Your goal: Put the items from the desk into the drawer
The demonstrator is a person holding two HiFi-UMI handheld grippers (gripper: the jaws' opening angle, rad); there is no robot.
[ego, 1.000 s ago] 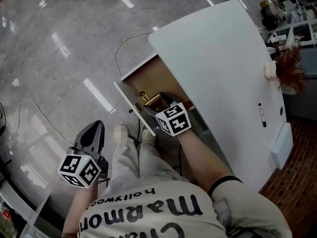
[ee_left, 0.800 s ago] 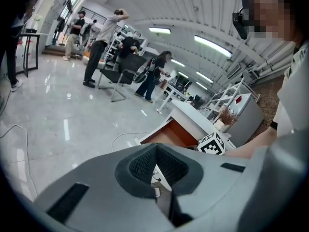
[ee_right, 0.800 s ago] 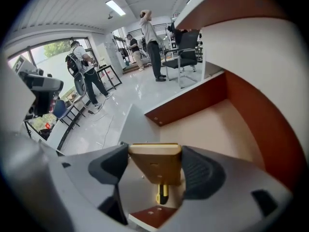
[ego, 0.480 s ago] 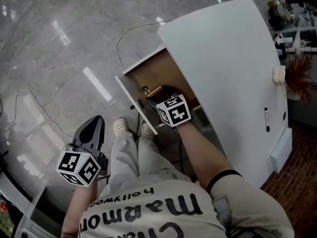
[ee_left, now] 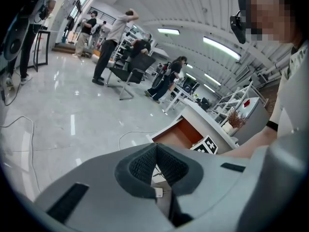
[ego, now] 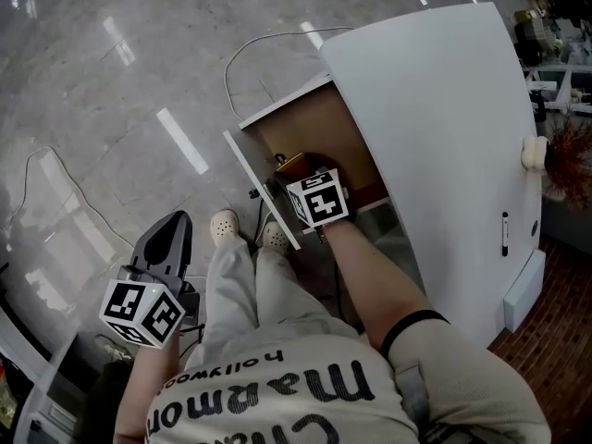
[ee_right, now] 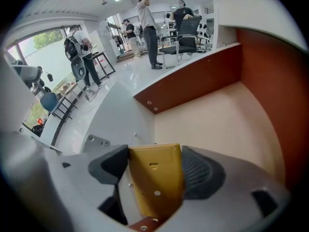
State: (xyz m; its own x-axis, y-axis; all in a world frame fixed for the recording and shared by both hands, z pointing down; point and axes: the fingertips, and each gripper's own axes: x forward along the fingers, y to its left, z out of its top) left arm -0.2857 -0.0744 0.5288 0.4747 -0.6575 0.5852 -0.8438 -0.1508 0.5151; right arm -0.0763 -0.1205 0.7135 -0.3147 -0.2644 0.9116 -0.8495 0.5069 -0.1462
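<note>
Now, right gripper (ee_right: pixel 154 151): is pinching the yellow device (ee_right: pixel 155 190), one pad pressing on each long side, and is pointing steeply down into the open drawer (ee_right: pixel 217 124).
Change over the last second: the right gripper is sitting lower in the drawer than a second ago. Its marker cube is now showing just inside the white drawer front (ego: pixel 261 191), and the hold on the device is looking unchanged.
Yellow device: is hanging over the pale drawer bottom, close to the drawer front. The right gripper view is not showing it resting there yet.
Left gripper (ee_left: pixel 154 151): is idling with its pads pressed together at the tips and nothing between them. It is hanging over the floor (ego: pixel 111 81) to the left of the person's legs, well apart from the drawer.
Desk (ego: pixel 435 128): is carrying a pen (ego: pixel 505 234) near its right edge, far from both grippers.
Meaning for the task: the placing step is probably nearing its end. The remaining move is likely setting the device down and spreading the jaws. Judging by the pen, more is waiting on the desk.
</note>
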